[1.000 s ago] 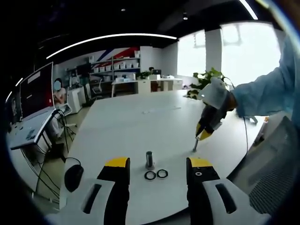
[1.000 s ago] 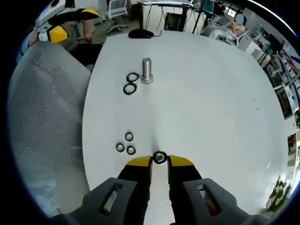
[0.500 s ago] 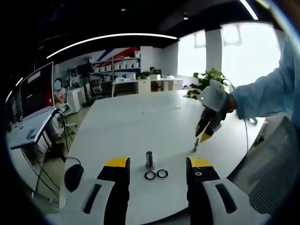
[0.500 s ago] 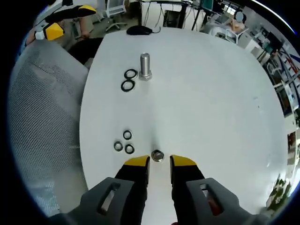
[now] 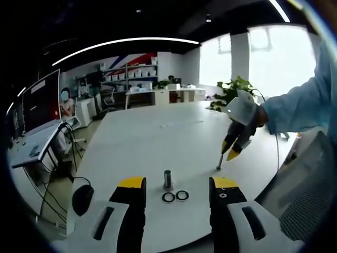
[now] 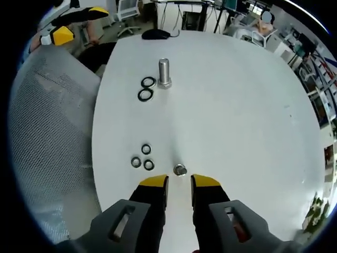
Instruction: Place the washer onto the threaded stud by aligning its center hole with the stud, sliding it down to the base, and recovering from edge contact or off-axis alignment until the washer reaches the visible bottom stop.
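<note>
Small silver washer (image 6: 180, 169) lying on round white table (image 6: 237, 116), just beyond parted yellow-tipped right gripper (image 6: 179, 183), free. Upright threaded steel stud (image 6: 164, 73) upper centre beside two black rings (image 6: 147, 88). Left gripper (image 5: 177, 185) open, empty. Office shelves behind; washer's hole indistinct.

No legible text, label, brand, number or sign anywhere in either view.

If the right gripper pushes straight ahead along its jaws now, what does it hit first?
Probably the small metal nut on the white table, just past the right gripper. The jaws stand slightly apart. Depth is uncertain.
</note>
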A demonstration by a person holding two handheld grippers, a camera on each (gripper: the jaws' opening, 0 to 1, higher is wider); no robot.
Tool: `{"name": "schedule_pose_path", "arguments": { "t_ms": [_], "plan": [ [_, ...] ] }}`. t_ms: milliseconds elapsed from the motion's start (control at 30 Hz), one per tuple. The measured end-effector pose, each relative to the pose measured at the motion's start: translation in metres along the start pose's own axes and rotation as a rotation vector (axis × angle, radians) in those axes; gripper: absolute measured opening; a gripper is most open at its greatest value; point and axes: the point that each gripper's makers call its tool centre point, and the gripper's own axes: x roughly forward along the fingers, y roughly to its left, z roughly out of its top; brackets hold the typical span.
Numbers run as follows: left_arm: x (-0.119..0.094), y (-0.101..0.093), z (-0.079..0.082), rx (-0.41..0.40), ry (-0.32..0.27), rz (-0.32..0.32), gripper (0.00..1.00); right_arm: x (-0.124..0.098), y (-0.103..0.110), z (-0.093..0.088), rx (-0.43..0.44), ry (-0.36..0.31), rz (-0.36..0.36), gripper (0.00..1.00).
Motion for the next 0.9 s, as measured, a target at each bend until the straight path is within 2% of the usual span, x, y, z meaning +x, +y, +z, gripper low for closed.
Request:
{"name": "schedule_pose_path", "arguments": {
  "t_ms": [900],
  "plan": [
    [0.0, 0.0, 0.0, -0.002, -0.003, -0.001, 0.46, 0.014, 0.028, 0.001, -0.018, 0.016, 0.067, 0.19]
  ]
}}
